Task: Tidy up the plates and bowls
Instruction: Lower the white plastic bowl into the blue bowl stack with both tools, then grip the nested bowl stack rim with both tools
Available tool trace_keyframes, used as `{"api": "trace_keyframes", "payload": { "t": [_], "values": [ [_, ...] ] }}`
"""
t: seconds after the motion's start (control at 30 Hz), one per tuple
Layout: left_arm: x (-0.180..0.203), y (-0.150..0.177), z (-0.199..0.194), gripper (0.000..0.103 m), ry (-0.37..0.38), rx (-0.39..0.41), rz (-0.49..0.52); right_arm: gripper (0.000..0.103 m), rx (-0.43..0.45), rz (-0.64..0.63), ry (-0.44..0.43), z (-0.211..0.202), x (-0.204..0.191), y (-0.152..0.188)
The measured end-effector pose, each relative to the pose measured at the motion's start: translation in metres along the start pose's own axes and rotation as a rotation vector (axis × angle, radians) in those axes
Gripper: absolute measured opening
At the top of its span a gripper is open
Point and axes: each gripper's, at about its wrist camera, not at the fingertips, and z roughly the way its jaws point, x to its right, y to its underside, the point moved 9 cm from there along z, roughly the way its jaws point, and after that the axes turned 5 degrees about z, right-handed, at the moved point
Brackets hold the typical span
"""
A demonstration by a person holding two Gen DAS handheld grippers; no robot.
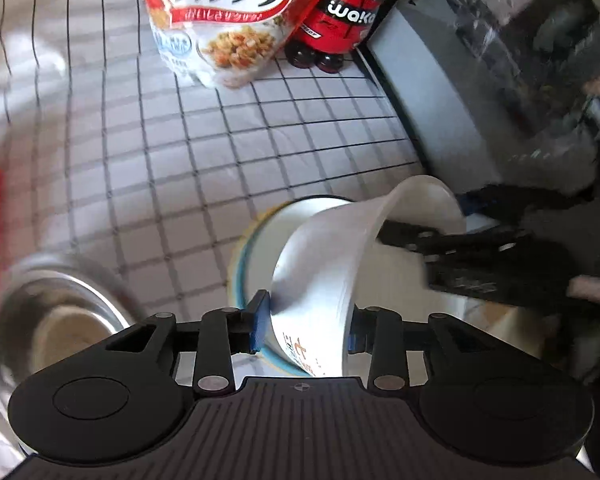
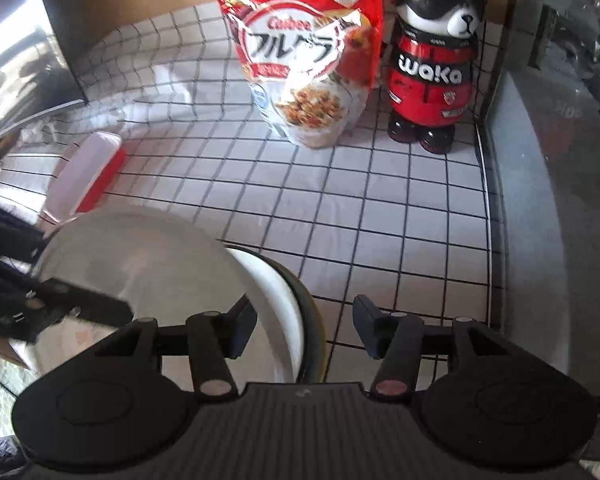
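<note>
On the white tiled counter with dark grout (image 2: 380,208), a red-and-white granola bag with Japanese lettering (image 2: 304,52) stands at twelve o'clock from the right claw, and a red-and-black panda-shaped figurine marked "waka" (image 2: 436,64) stands just beside it at one o'clock. A flat red container with a pale lid (image 2: 86,174) lies at ten o'clock. In the left wrist view a shiny steel bowl (image 1: 60,312) sits at nine o'clock, blurred, and a grey metal ledge (image 1: 432,104) runs along the counter's edge at two o'clock.

The white plastic bowl with orange print near its base (image 1: 320,280) is tilted steeply on its side, its rim turned toward two o'clock. It leans into a white enamel bowl with a dark rim (image 1: 276,232), which sits nested in a yellow-and-teal bowl (image 1: 236,264) on the counter.

The left gripper (image 1: 306,326) has its blue pads on either side of the plastic bowl's lower wall; the left pad (image 1: 260,320) touches it, but whether they still press I cannot tell. The bowl lies at twelve o'clock, right between the fingers.

The right gripper (image 2: 304,328) stands moderately wide and holds nothing. The stacked bowls lie at ten to eleven o'clock from it, the enamel rim passing just beside its left finger (image 2: 240,328).
</note>
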Motion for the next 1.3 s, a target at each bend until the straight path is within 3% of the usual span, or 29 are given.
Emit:
{"api": "trace_keyframes", "payload": {
  "t": [0.07, 0.1, 0.13, 0.2, 0.27, 0.4, 0.5, 0.6, 0.67, 0.77, 0.83, 0.97, 1.1, 1.13, 1.23, 1.3],
  "values": [
    [0.001, -0.004, -0.013, 0.048, 0.152, 0.039, -0.095, 0.053, -0.001, -0.006, 0.027, 0.002, 0.002, 0.001],
    [0.000, -0.007, -0.020, 0.045, 0.204, 0.058, -0.133, 0.053, -0.003, -0.007, 0.035, 0.003, 0.004, 0.001],
    [-0.001, -0.009, -0.024, 0.045, 0.199, 0.077, -0.131, 0.053, -0.009, -0.004, 0.037, 0.004, 0.005, 0.003],
    [-0.008, -0.013, -0.029, 0.044, 0.031, 0.108, -0.044, 0.053, -0.021, 0.000, 0.036, 0.005, 0.007, 0.005],
    [-0.011, -0.011, -0.026, 0.044, -0.038, 0.104, -0.009, 0.053, -0.020, -0.005, 0.033, 0.005, 0.006, 0.006],
    [-0.013, -0.005, -0.012, 0.044, 0.026, 0.071, -0.055, 0.053, 0.002, -0.003, 0.013, -0.001, 0.002, 0.005],
    [-0.019, -0.006, -0.009, 0.044, -0.036, 0.089, -0.038, 0.053, 0.057, -0.013, 0.018, -0.007, 0.001, 0.003],
    [-0.029, -0.006, -0.016, 0.044, -0.150, 0.157, 0.017, 0.054, 0.152, -0.008, 0.035, -0.015, 0.003, 0.000],
    [-0.032, -0.008, -0.021, 0.044, -0.182, 0.220, 0.052, 0.055, 0.187, 0.030, 0.043, -0.016, 0.007, -0.001],
    [-0.031, -0.006, -0.023, 0.044, -0.149, 0.314, 0.058, 0.056, 0.187, 0.094, 0.033, -0.013, 0.011, 0.001],
    [-0.036, 0.001, -0.018, 0.044, -0.117, 0.336, 0.022, 0.056, 0.152, 0.100, 0.006, -0.006, 0.010, 0.009],
    [-0.050, 0.016, -0.006, 0.043, -0.072, 0.340, -0.079, 0.056, 0.084, 0.180, -0.033, 0.023, 0.018, 0.036],
    [-0.042, 0.022, -0.009, 0.044, 0.014, 0.347, -0.095, 0.061, 0.023, 0.316, -0.150, 0.051, 0.033, 0.059],
    [-0.041, 0.024, -0.007, 0.046, 0.000, 0.328, -0.085, 0.065, 0.011, 0.343, -0.187, 0.055, 0.034, 0.063],
    [-0.039, 0.026, 0.006, 0.065, -0.105, 0.223, -0.046, 0.067, -0.013, 0.412, -0.296, 0.065, 0.032, 0.068],
    [-0.041, 0.024, 0.015, 0.077, -0.146, 0.163, -0.063, 0.067, -0.015, 0.416, -0.320, 0.068, 0.028, 0.066]
  ]
}}
